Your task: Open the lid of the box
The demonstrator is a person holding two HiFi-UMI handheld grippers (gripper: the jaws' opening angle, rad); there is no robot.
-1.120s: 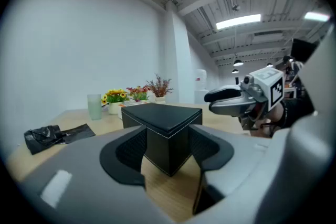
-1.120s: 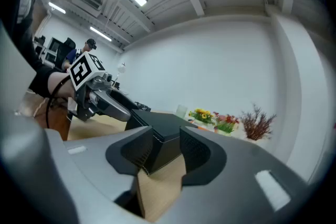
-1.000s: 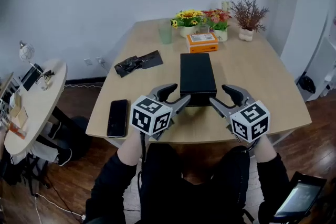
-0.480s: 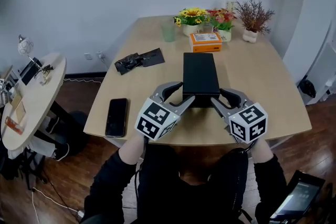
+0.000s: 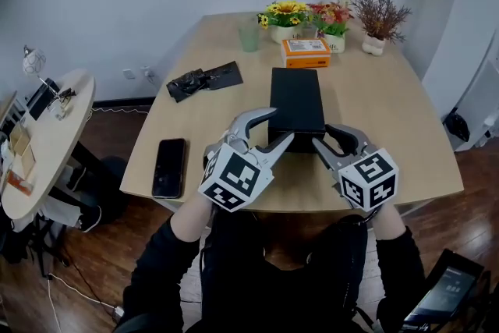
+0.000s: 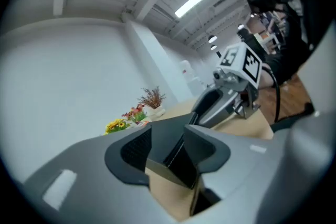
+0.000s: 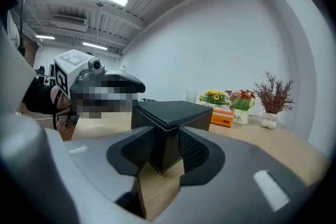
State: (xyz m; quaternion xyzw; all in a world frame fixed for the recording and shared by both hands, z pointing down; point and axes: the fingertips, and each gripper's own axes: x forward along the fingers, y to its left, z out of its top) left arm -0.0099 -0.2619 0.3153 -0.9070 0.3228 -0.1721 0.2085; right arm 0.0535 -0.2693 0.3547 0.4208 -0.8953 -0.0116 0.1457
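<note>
A person is working two handheld grippers at a light wooden table, in the lower middle of the head view. The black box, its lid down, is lying lengthwise at the centre of the tabletop, its near end pointing toward the person.

The left gripper is tilting in at the box's near left corner with its jaws spread wide. One finger is reaching over the top edge of the box and the other is sitting lower beside the near end. In the left gripper view, that corner of the box is standing between the left gripper's parted pads.

The right gripper is sitting at the near right corner, jaws also apart. In the right gripper view, the stitched corner of the box is filling the gap of the right gripper. Whether any pad is pressing the box cannot be told.

A dark phone is lying near the table's left edge. A crumpled black wrapper is lying at upper left of the box. At the far end, an orange carton, a green cup and potted flowers are standing along the top of the frame.
</note>
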